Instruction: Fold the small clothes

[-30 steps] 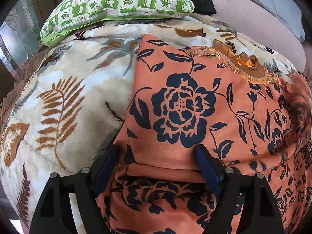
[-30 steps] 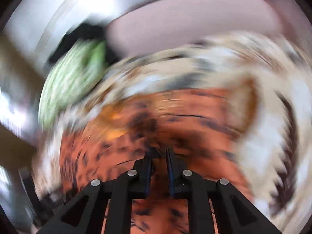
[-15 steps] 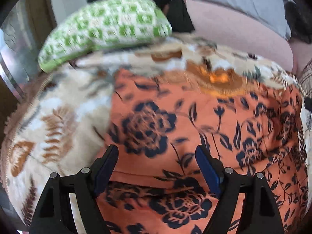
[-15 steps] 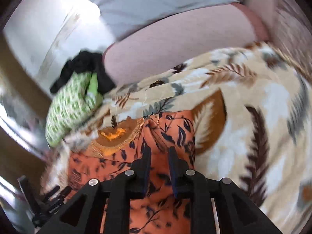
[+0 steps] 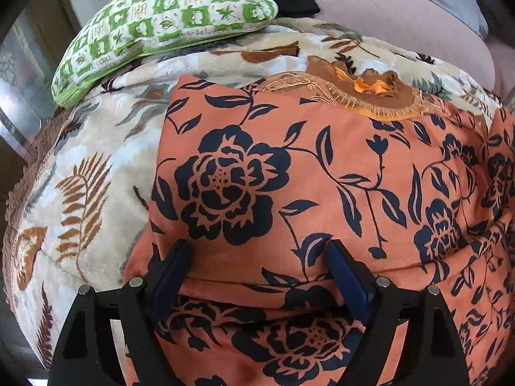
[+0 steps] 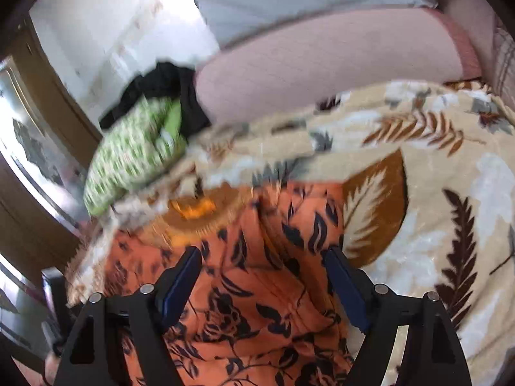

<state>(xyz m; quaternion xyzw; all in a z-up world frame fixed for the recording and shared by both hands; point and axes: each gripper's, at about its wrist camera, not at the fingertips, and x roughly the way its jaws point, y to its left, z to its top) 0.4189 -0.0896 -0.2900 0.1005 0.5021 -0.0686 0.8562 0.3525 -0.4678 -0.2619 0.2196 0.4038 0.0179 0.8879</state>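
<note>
Since a second ago, my right hand-held gripper [image 6: 262,265] has just spread, releasing the orange floral-print cloth garment [image 5: 322,193] directly below; left hand-held gripper [image 5: 257,257] hovers spread over its near fold.

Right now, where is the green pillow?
In the left wrist view the green pillow lies at the top left, on the far edge of the leaf-patterned blanket, beyond the orange flowered garment.

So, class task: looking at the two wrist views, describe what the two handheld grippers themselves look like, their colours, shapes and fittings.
Both look alike. The left gripper has two angular matte black plastic fingers with triangular cut-outs, each carrying a long dark blue pad on its inner face, and round silver screw heads at the joints. The right gripper shows the same black fingers, blue pads and silver screws. No cables, markings or sleeves are visible.
</note>
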